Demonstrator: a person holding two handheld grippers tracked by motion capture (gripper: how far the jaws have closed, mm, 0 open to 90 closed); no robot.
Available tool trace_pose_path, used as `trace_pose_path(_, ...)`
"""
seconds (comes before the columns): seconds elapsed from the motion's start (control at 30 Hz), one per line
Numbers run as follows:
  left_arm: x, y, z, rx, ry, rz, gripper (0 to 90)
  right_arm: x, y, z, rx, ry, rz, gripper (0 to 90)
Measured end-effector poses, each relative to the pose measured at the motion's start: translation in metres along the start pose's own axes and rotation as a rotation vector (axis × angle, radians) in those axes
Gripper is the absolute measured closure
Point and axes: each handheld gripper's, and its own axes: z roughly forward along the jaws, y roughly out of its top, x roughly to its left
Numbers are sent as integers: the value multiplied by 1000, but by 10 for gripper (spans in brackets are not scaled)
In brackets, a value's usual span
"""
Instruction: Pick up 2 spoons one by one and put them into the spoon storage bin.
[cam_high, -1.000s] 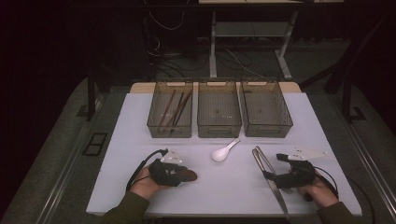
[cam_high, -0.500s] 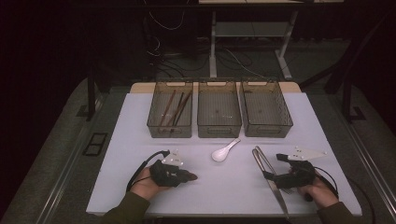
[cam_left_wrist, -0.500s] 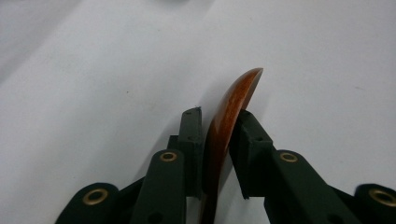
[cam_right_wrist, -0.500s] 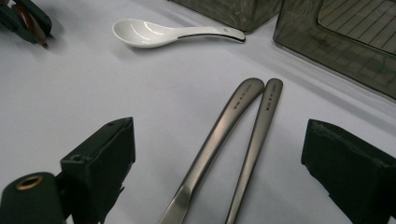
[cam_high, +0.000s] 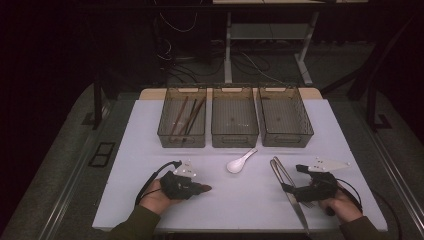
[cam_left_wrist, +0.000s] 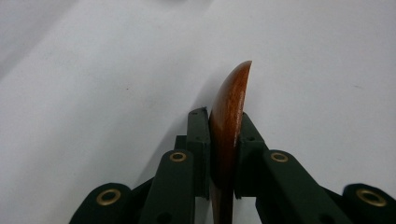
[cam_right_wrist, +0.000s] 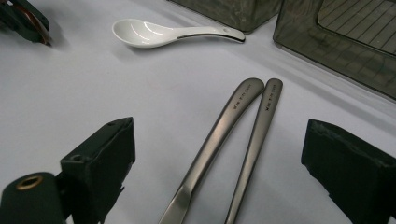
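High view — itemised. Table (cam_high: 150, 125): one, white-topped. Clear bins along the far edge: three, side by side. The left bin (cam_high: 182, 124) holds several long brown sticks, count uncertain; the middle bin (cam_high: 234, 122) and the right bin (cam_high: 284, 122) look empty.

Wooden utensil (cam_left_wrist: 229, 116): one, brown, with a rounded tip. The left gripper (cam_high: 192, 188) has just been closing and now clamps it between both pads, held on edge. Its long axis runs straight out from the jaws toward 12 o'clock in the left gripper view. In the high view its tip points toward 3 o'clock across the table.

White ceramic spoon (cam_high: 241, 161): one, lying loose near table centre, bowl toward the person, handle pointing toward 1 o'clock at the middle bin. It sits between the two hands, roughly at 1 o'clock from the left gripper.

Metal cutlery: two pieces — a knife (cam_right_wrist: 215, 140) and a second metal handle (cam_right_wrist: 256, 140), whose working end is not visible. They lie side by side, touching or nearly so.

Right gripper (cam_high: 300, 191): jaws wide apart, holding nothing. In the right gripper view the two metal handles lie between the open pads, long axes toward 1 o'clock, almost in line with the jaws. The right hand is plainly the nearer one for them.
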Motion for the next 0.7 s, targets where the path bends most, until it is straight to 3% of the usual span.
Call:
trace_pose_path(0.07, -1, 0, 0, -8, 4, -28, 792, 0, 0, 0, 0, 0, -1, 98)
trace_pose_path(0.13, 1, 1, -1, -14, 7, -20, 793, 0, 0, 0, 0, 0, 0, 98)
trace_pose_path(0.17, 0, 1, -2, -22, 6, -45, 793, 0, 0, 0, 0, 0, 0, 98)
trace_pose_path(0.2, 1, 2, -3, -24, 11, -37, 794, 0, 0, 0, 0, 0, 0, 98)
trace_pose_path(0.27, 1, 3, -4, -40, 14, -59, 794, 0, 0, 0, 0, 0, 0, 98)
trace_pose_path(0.7, 4, 14, -11, -90, 47, -98, 795, 1, 0, 1, 6, 0, -1, 98)
